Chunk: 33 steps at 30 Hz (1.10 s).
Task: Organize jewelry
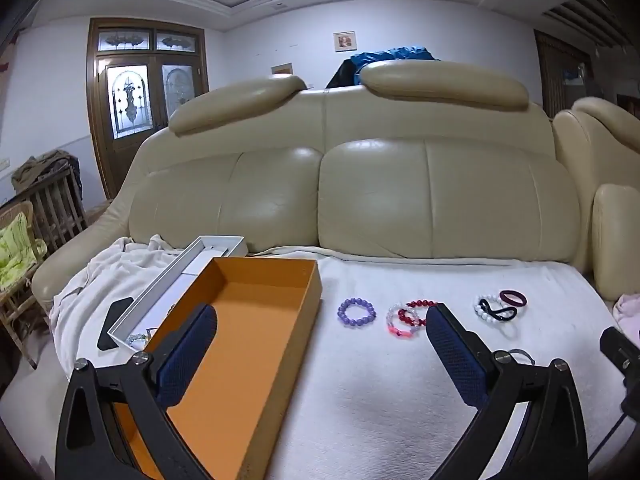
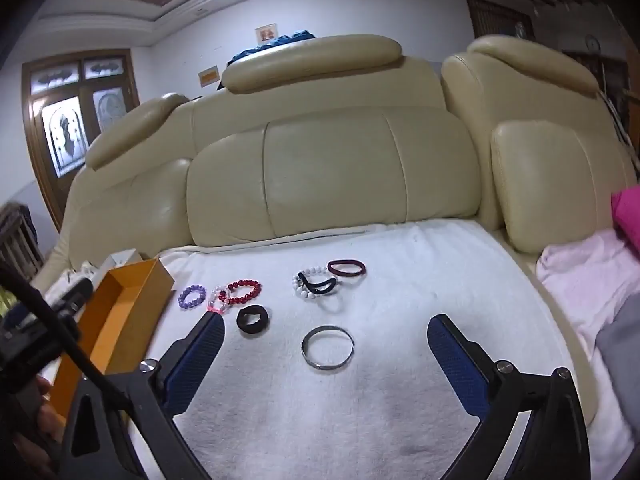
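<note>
right claw (image 2: 326, 326): jaws wide, bare towel (image 2: 400, 380) ahead-right
obstacle: silver bangle (image 2: 328, 347) between fingers
left: orange box (image 2: 120, 312) wall

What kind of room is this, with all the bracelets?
Probably a home living room. A big cream leather sofa fills the view, there is a wooden door with patterned glass, and a small framed picture hangs on the wall. The bracelets lie on a white towel over the seat.

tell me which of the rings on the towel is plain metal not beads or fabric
The silver bangle, lying alone nearest the open right gripper. The others are beaded bracelets or dark fabric bands farther back.
</note>
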Motion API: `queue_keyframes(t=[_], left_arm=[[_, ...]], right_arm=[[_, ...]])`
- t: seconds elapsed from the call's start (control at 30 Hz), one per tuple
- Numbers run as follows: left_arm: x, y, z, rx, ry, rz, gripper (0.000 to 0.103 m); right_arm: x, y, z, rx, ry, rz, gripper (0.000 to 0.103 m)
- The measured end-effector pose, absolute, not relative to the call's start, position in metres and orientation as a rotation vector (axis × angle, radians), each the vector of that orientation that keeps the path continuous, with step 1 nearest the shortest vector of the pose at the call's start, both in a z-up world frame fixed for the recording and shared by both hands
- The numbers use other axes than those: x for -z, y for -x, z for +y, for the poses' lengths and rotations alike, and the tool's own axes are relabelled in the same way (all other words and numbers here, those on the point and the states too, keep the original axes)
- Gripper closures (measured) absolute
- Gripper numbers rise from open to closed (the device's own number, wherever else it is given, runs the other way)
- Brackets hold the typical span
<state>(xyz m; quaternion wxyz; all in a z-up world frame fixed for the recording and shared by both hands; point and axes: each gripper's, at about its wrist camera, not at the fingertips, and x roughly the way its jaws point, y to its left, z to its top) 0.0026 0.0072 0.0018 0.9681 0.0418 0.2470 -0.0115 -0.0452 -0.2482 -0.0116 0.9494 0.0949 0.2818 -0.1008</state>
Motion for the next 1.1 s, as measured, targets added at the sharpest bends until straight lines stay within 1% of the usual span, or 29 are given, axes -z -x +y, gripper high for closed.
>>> queue_keyframes(t=[0.13, 0.37, 1.1], left_arm=[[-0.002, -0.009, 0.017, 0.017, -0.078, 0.51, 0.0], [0.005, -0.011, 0.01, 0.013, -0.077, 0.519, 0.0], [0.012, -0.015, 0.003, 0.027, -0.084, 0.516, 0.0]], right_arm=[[0.012, 0.039, -0.237, 0.189, -0.147, 0.577, 0.0], [0.019, 0.032, -0.224, 0.155, -0.129, 0.618, 0.0], [0.022, 0.027, -0.23, 0.149, -0.147, 0.679, 0.0]])
